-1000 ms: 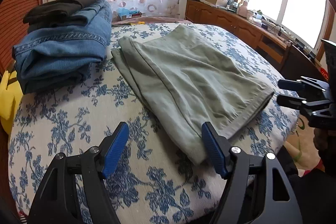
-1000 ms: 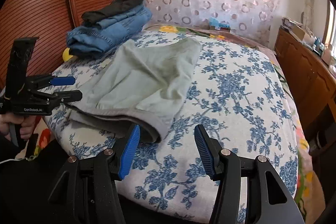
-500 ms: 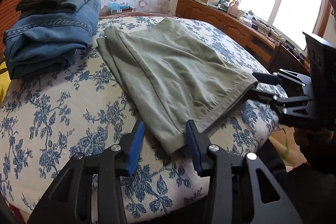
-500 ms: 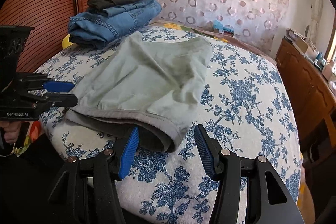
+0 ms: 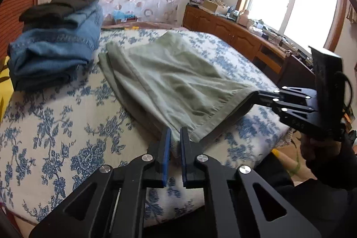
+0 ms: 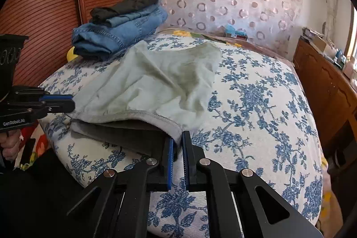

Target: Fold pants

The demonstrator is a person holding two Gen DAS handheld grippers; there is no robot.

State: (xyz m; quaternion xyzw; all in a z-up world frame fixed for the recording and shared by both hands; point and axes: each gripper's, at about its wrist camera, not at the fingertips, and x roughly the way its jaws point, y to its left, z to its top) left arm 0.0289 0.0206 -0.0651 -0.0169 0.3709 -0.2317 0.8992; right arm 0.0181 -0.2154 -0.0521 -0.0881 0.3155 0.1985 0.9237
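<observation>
The pale green cotton pants (image 5: 178, 81) lie on the blue-flowered bed (image 5: 55, 126). The left gripper (image 5: 175, 135) and right gripper (image 6: 177, 139) each pinch a near hem corner. Lift both evenly toward twelve o'clock, keeping the hem taut.

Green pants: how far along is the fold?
Done: the green pants lie doubled on the bed, beside a stack of folded jeans. In hand: the left hand-held gripper and right hand-held gripper are each shut on a near hem corner. Left: carry the hem to the far end, then probably stack.
</observation>
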